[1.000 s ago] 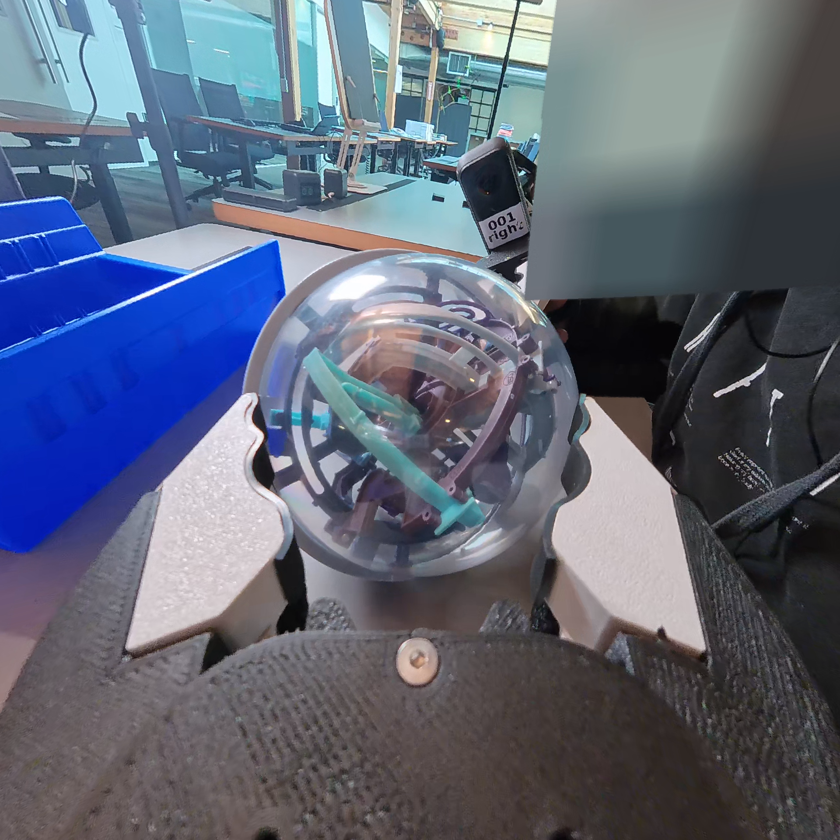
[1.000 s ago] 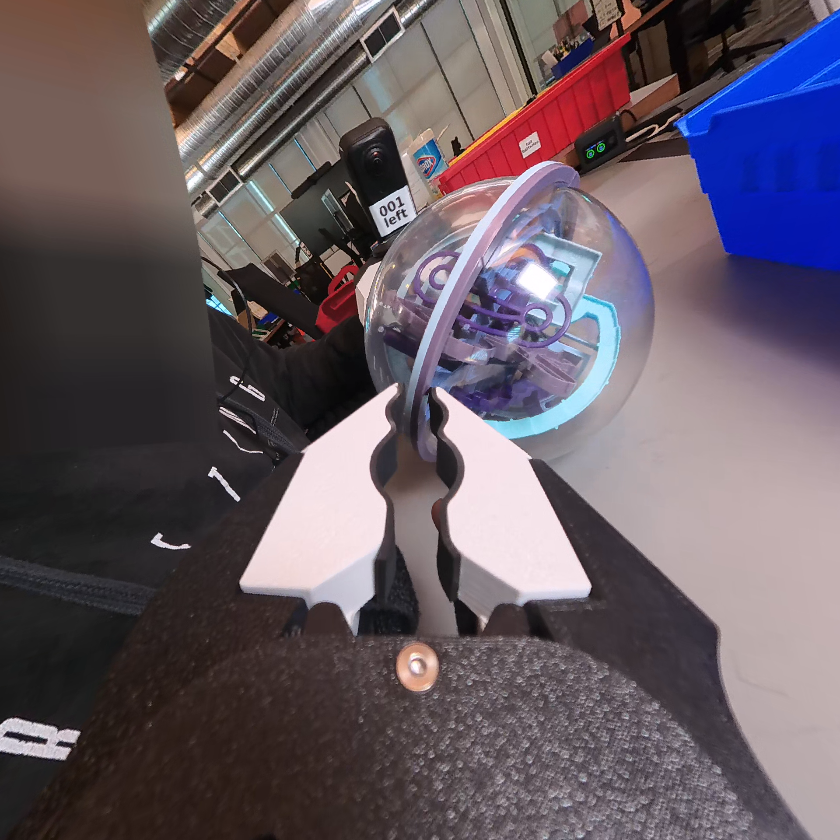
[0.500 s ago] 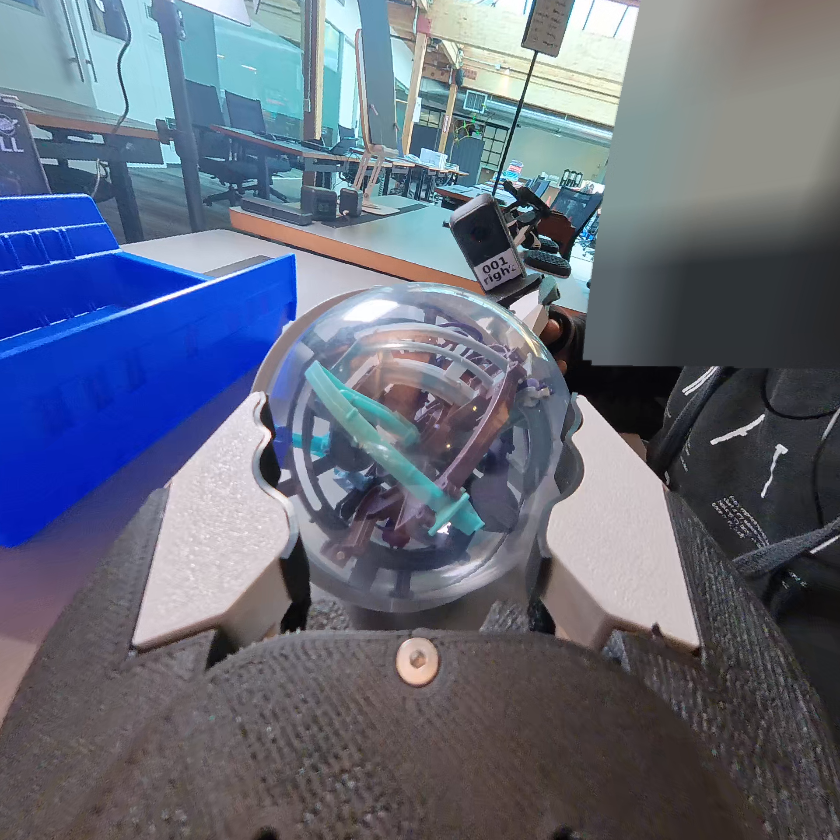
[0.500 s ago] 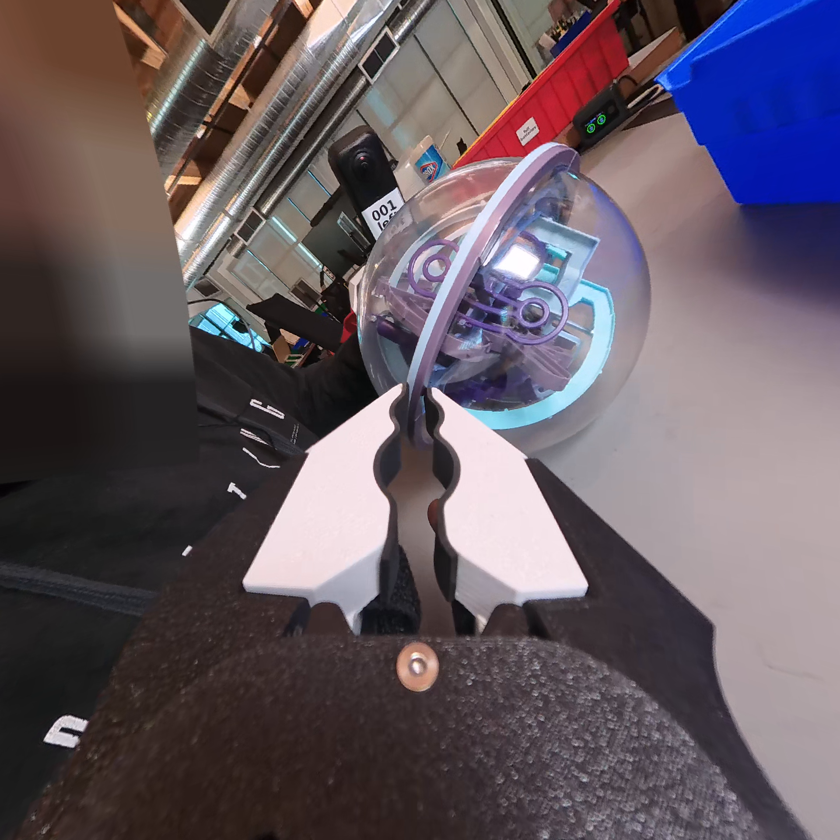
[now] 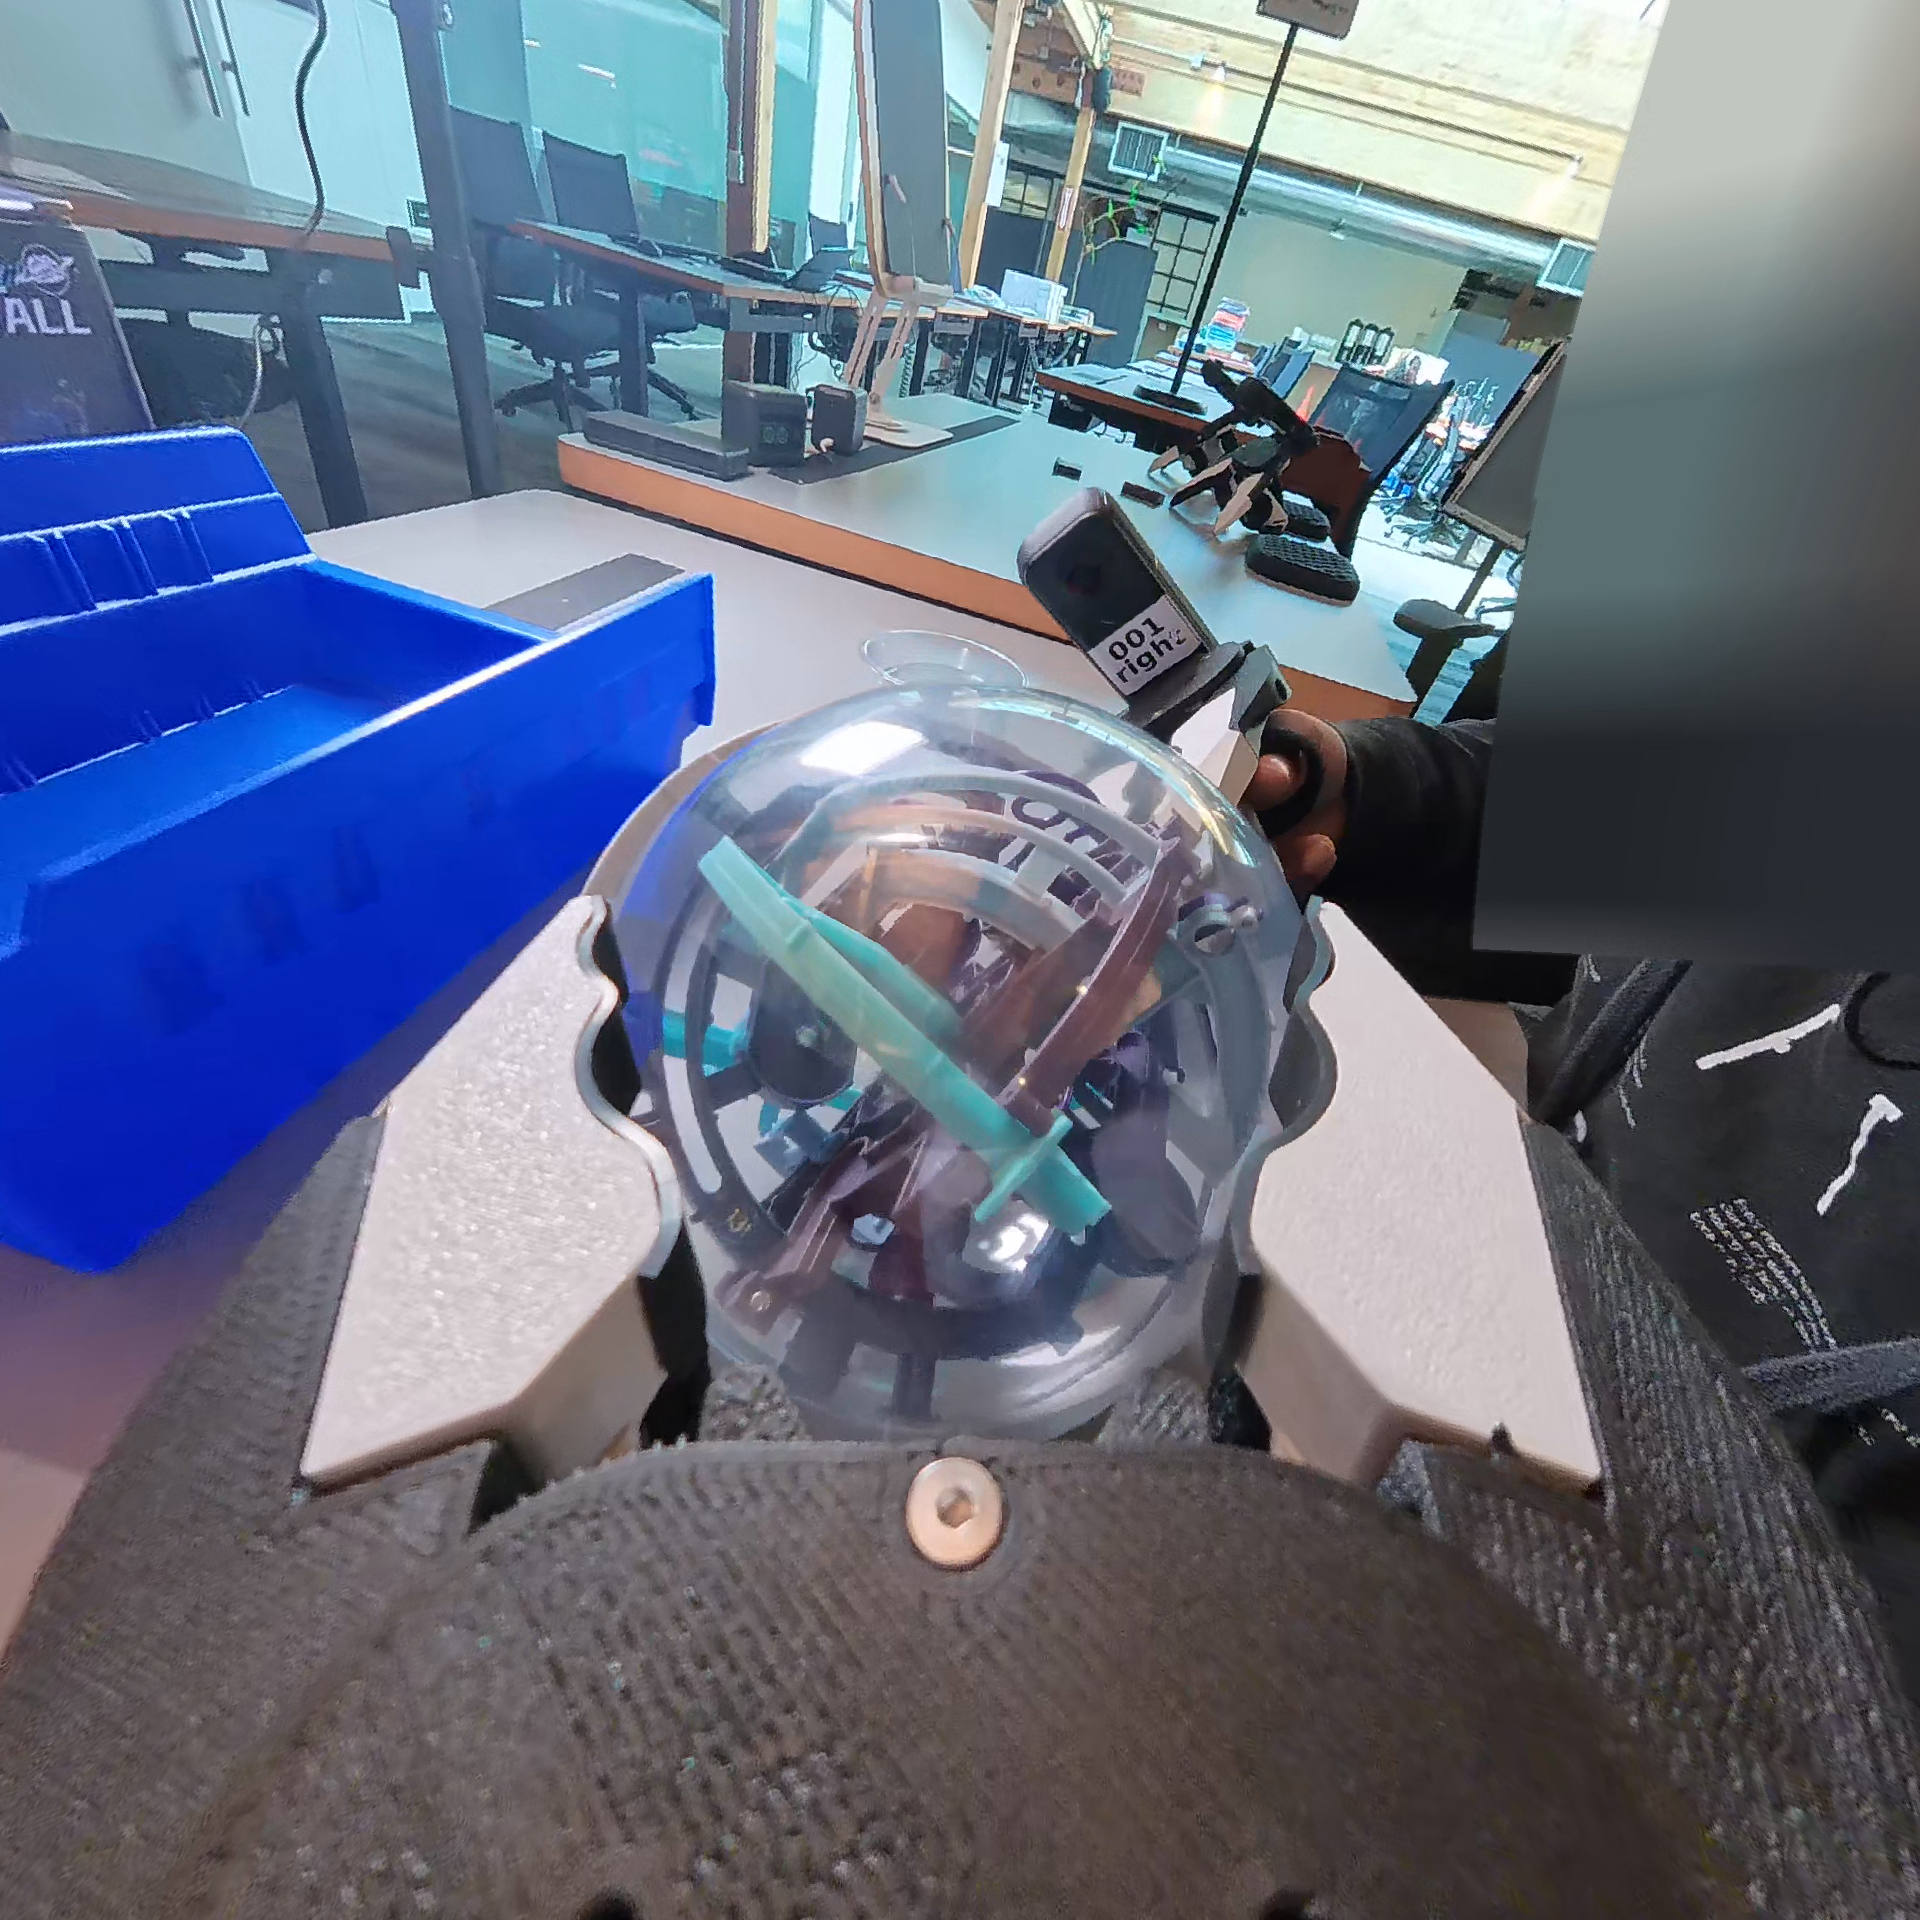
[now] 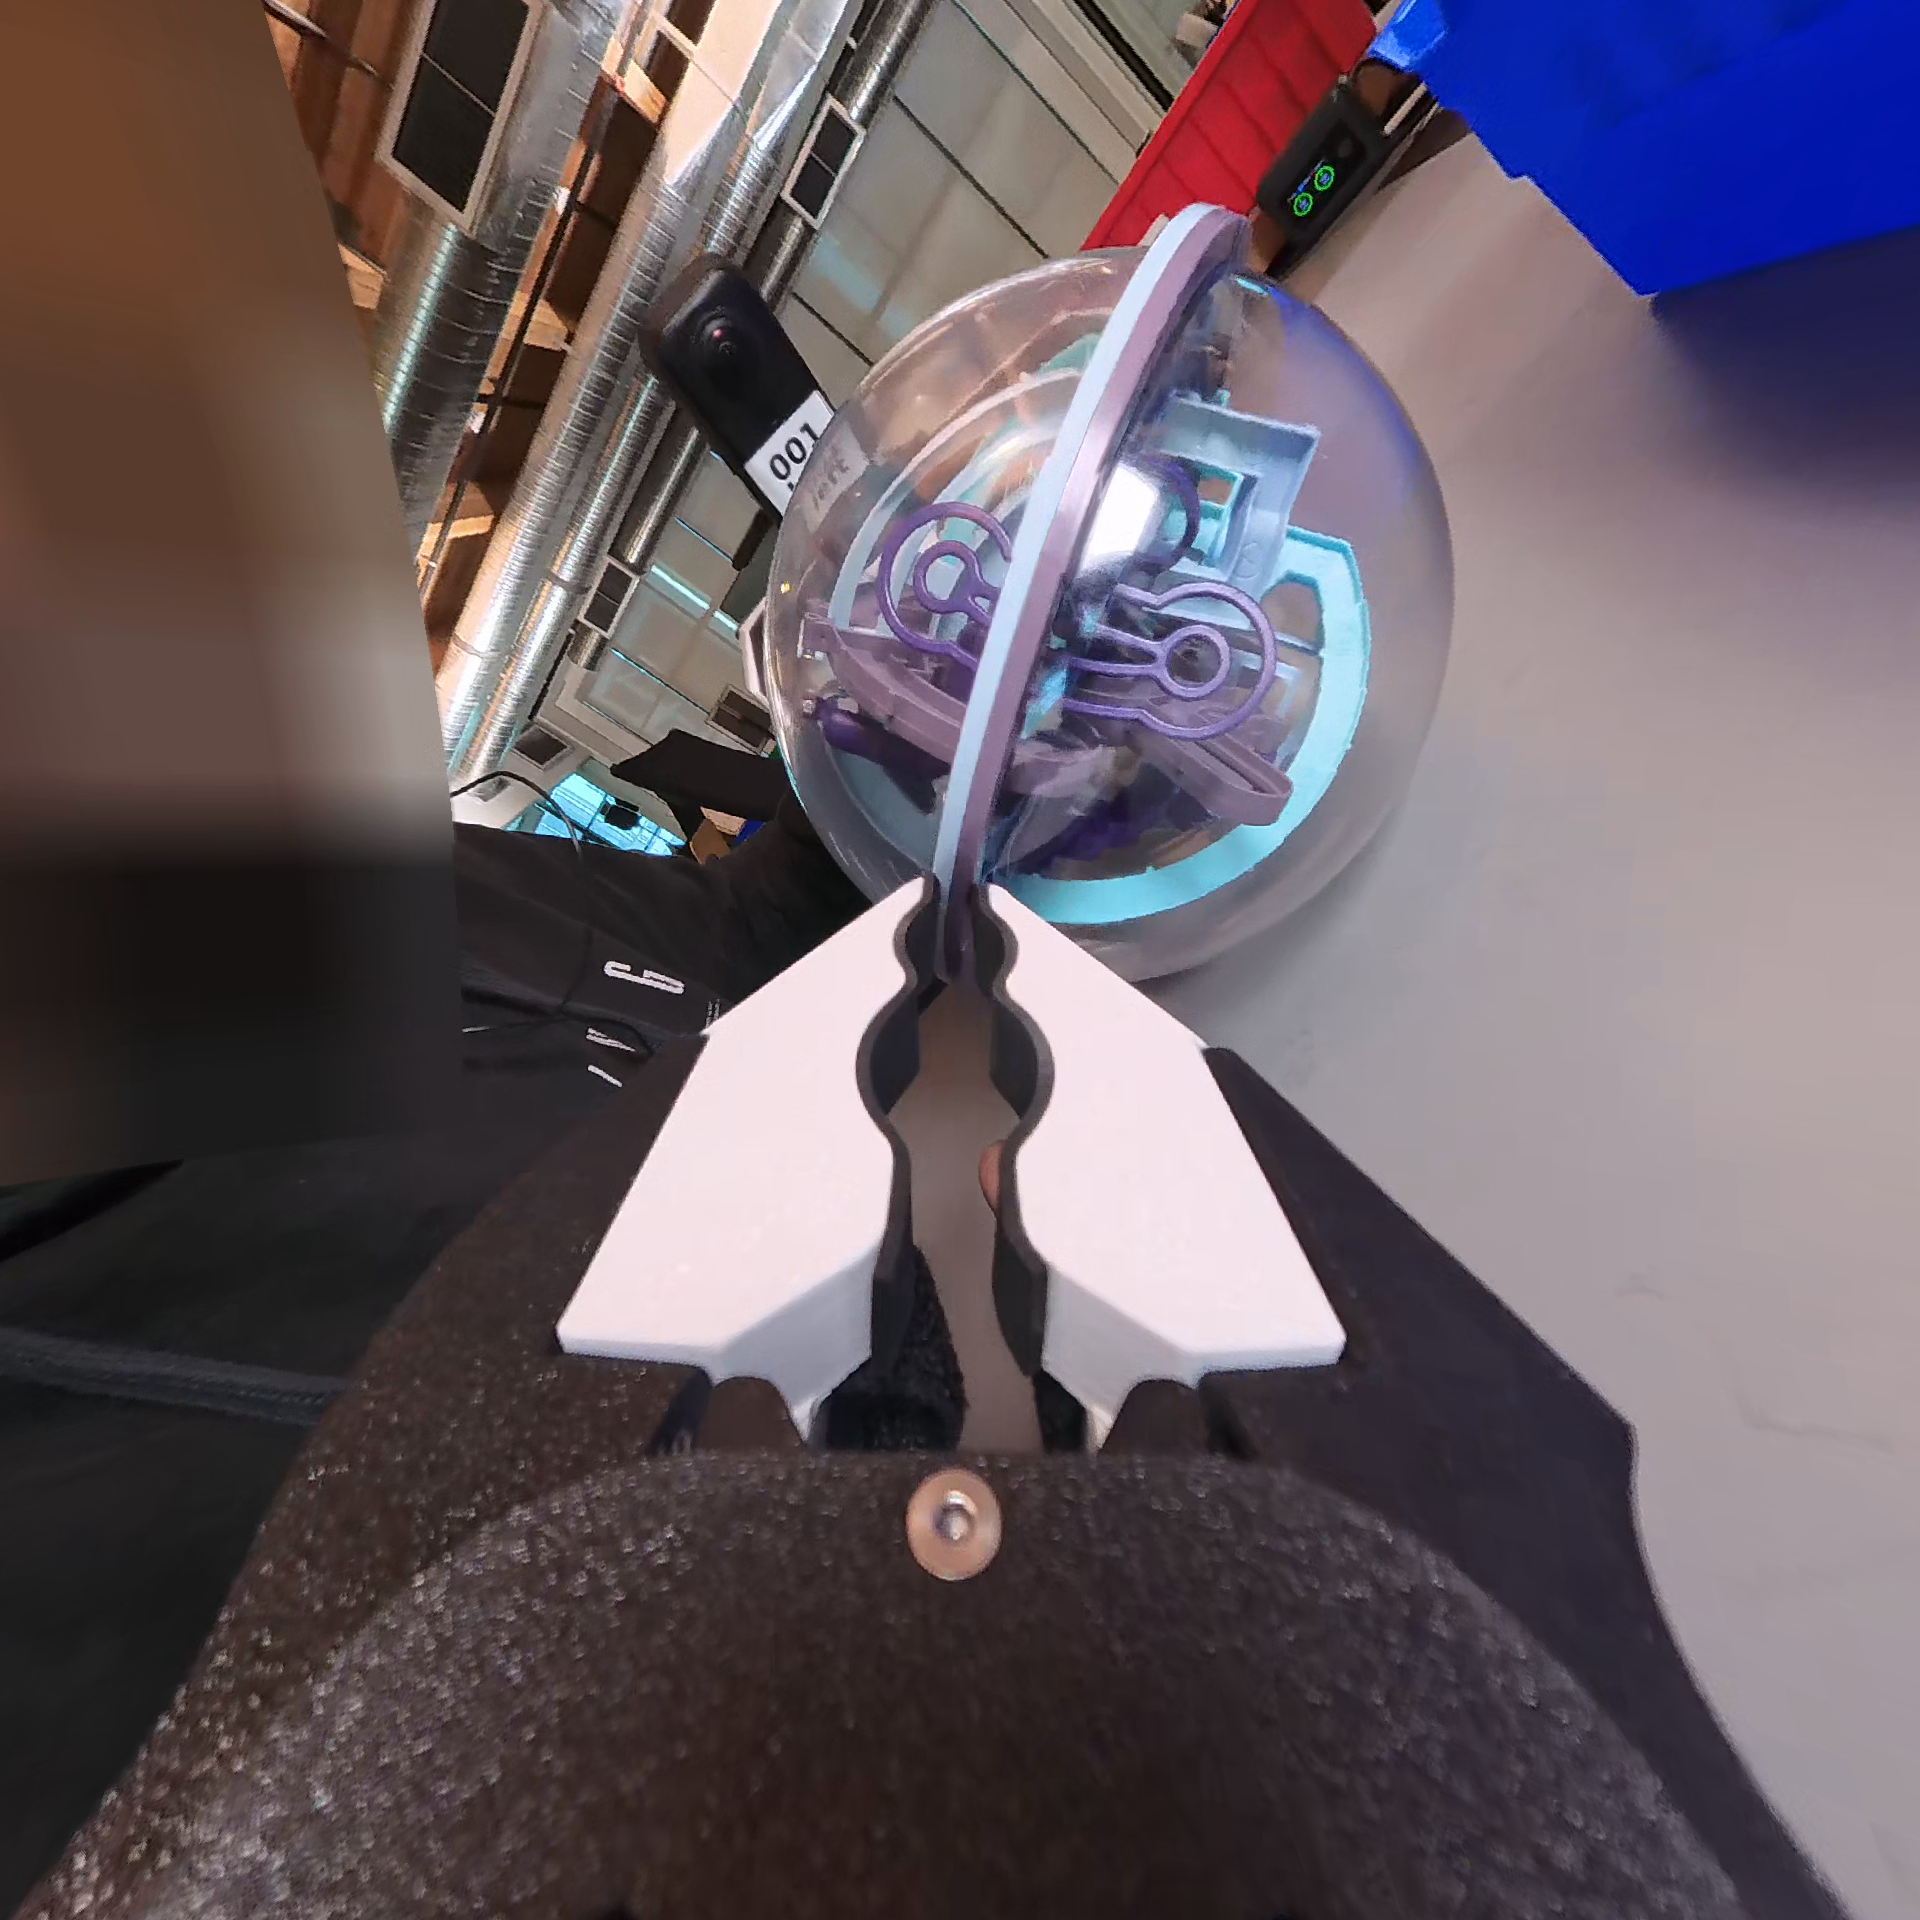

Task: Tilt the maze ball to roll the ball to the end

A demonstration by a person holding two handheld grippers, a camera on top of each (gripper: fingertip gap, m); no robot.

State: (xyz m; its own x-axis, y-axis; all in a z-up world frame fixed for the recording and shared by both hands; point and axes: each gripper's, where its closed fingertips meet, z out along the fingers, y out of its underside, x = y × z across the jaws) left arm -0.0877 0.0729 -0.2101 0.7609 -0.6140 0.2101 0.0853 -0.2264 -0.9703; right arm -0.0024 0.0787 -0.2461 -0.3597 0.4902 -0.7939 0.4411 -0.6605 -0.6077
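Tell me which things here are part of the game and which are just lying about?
In use:
- maze ball
- left tool, holding the sphere
- right tool, pinching its rim

Lying about:
- blue bin
- red bin
- small black device with green lights

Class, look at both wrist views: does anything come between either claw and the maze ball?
Nothing visible does. The left claw cradles the maze ball directly between its fingers, and the right claw is pinched straight onto the ball's equator rim.

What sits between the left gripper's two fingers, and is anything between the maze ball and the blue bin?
The left wrist view shows the maze ball filling the left gripper. Between the ball and the blue bin there is only one finger and bare table.
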